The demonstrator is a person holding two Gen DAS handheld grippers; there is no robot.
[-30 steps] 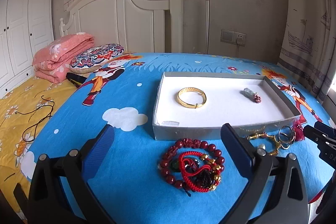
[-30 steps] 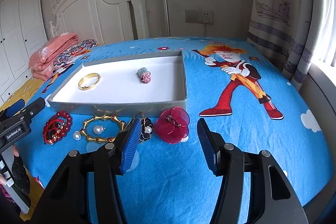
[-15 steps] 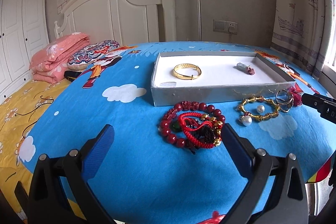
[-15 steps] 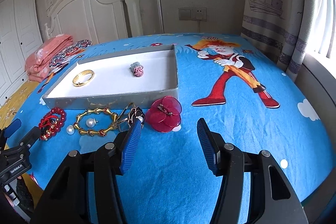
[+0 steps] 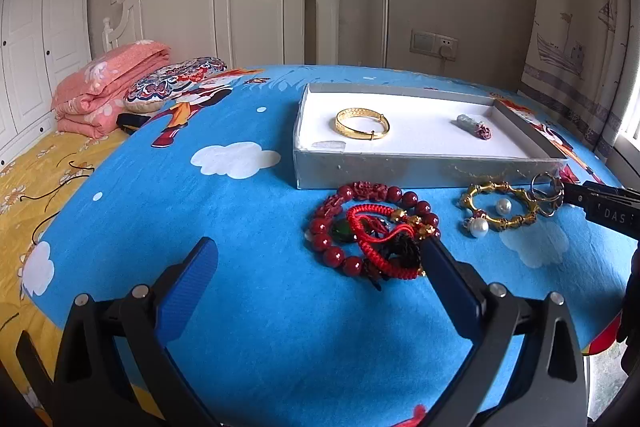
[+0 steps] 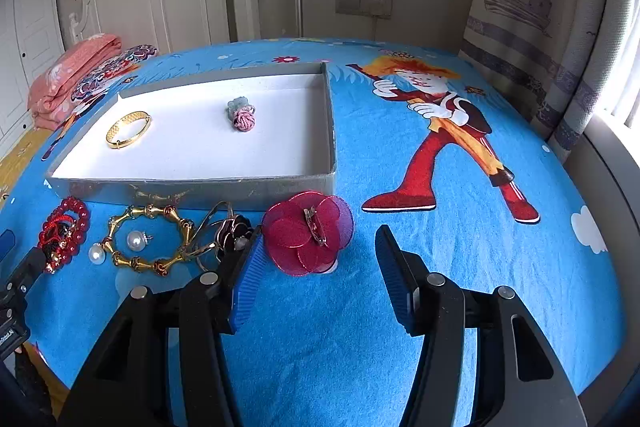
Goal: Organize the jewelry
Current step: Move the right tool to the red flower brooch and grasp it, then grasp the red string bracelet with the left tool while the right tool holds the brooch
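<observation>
Before the grey tray on the bed, your left tongs gape empty by the red bead bracelet; your right tongs stand released around the red flower brooch.

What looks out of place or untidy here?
Most jewelry lies outside the gray tray: red bead bracelets tangled together, gold link bracelet, two loose pearls, rings and magenta flower brooch. Nothing looks damaged.
</observation>
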